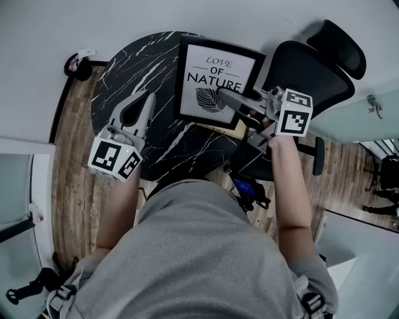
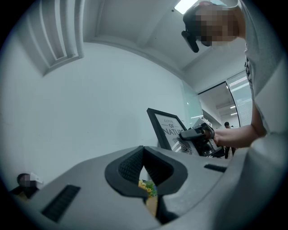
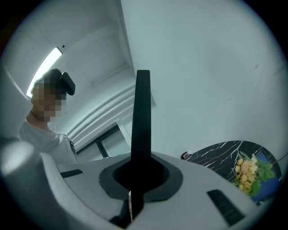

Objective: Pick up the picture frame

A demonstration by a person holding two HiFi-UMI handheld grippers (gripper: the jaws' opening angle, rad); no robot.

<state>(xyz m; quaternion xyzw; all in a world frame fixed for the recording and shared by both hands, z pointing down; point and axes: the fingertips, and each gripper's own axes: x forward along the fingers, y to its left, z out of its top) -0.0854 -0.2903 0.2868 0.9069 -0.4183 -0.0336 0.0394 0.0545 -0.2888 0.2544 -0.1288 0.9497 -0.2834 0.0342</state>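
Right gripper [image 1: 225, 98] clamps the picture frame [image 1: 209, 65] by its edge, upper centre; lift straight, squeezing firmly. Left gripper [image 1: 147, 98] is closed, empty.

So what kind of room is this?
Probably an office. There's a black swivel chair, glass walls like offices have, and a round dark table on a wooden floor.

Plain white wall [image 1: 43, 25] all around, wood plank floor [image 1: 72, 187] underneath. A round black marble-look table [image 1: 134, 62] with white veins sits up against the wall, with a black mesh office chair [image 1: 308, 71] just beside it. There are glass partitions [image 2: 238, 96] off to one side and a bright ceiling light [image 2: 186, 5] overhead.
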